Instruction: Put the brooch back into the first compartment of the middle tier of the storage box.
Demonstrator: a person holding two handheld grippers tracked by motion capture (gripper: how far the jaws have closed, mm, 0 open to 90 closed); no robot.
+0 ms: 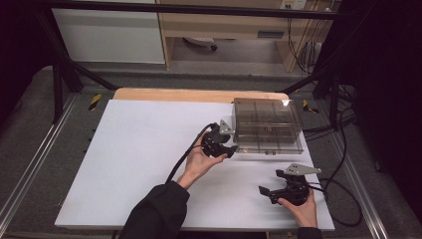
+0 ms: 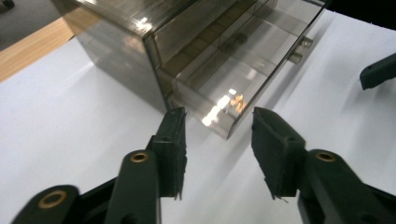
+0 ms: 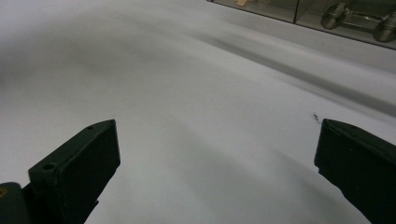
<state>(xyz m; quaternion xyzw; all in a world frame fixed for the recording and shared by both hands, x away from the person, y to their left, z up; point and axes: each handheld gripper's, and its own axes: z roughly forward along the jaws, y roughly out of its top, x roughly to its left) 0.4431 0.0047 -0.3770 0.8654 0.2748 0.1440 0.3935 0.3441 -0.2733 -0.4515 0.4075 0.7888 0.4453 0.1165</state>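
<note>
- Tabletop (image 1: pixel 149 164), white and broad, carries everything; a strip of bare wood shows along its far edge at twelve o'clock.
- Drawer box (image 1: pixel 267 124) of smoky clear plastic stands toward one o'clock from the tabletop's middle, near the far right corner. Its long axis runs left to right, and its drawer fronts face the person, toward six o'clock.
- Bottom drawer (image 2: pixel 224 88), seen in the left claw view, stands out a little from the box front, with a small metal handle (image 2: pixel 299 49) near the middle of its front.
- Left claw (image 1: pixel 230 151) sits at about seven o'clock from the box, just beside its near left corner. Its jaws are partly spread with nothing between them; in its own view (image 2: pixel 218 154) the drawer's corner lies just beyond the gap, not touched by either pad.
- Right claw (image 1: pixel 264 191) rests low on the tabletop at roughly six o'clock from the box and well apart from it. Its jaws stand wide and empty over bare white surface (image 3: pixel 217 154).
- Deciding relation, as I judge it: the left claw is much the nearer. The drawer front lies ahead of it toward one o'clock, and the handle sits farther right along the box's long axis, so reaching the handle would call for a sideways shift toward three o'clock.
- Tiny pale bits (image 2: pixel 238 100) lie in the drawer's near corner; what they are I cannot tell.
</note>
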